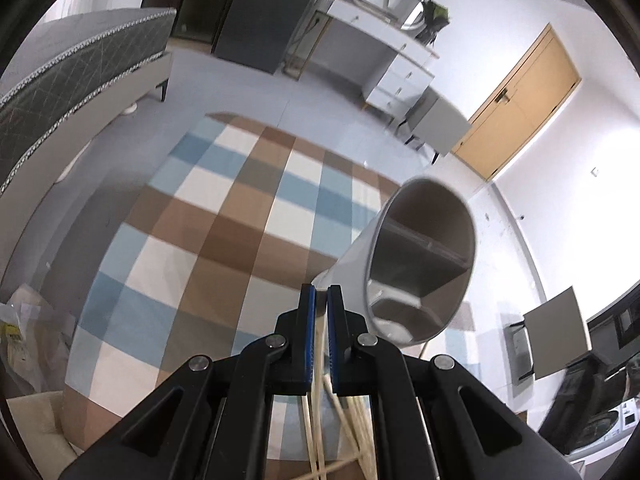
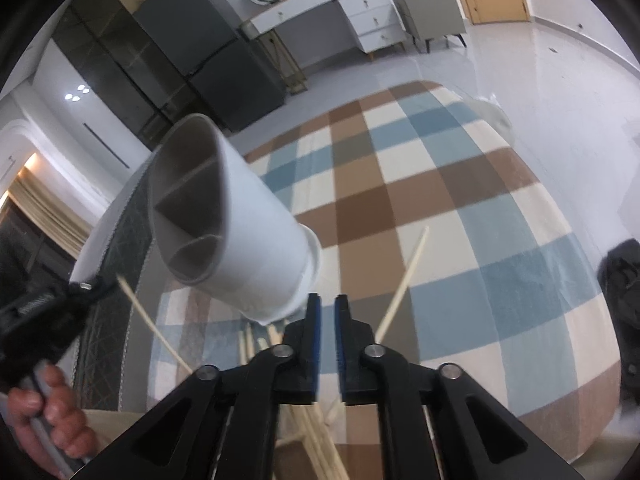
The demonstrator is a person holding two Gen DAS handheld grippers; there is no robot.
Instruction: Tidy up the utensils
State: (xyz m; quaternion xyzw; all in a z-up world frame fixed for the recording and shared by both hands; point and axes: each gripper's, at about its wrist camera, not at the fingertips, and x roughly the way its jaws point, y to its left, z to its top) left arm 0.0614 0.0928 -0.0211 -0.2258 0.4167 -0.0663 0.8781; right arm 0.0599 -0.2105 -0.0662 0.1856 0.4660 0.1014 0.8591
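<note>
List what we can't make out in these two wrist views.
- Left wrist view: lower ends of the chopsticks hidden behind the left gripper.
- Right wrist view: the pile of chopsticks is mostly covered by the white holder and right gripper; count unclear.
- Holder's base: never shown.

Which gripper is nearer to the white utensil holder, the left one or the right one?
Right. The right gripper, jaws slightly apart, is right beside the base of the white utensil holder. The left gripper, shut on a chopstick, is off to the holder's left.
</note>
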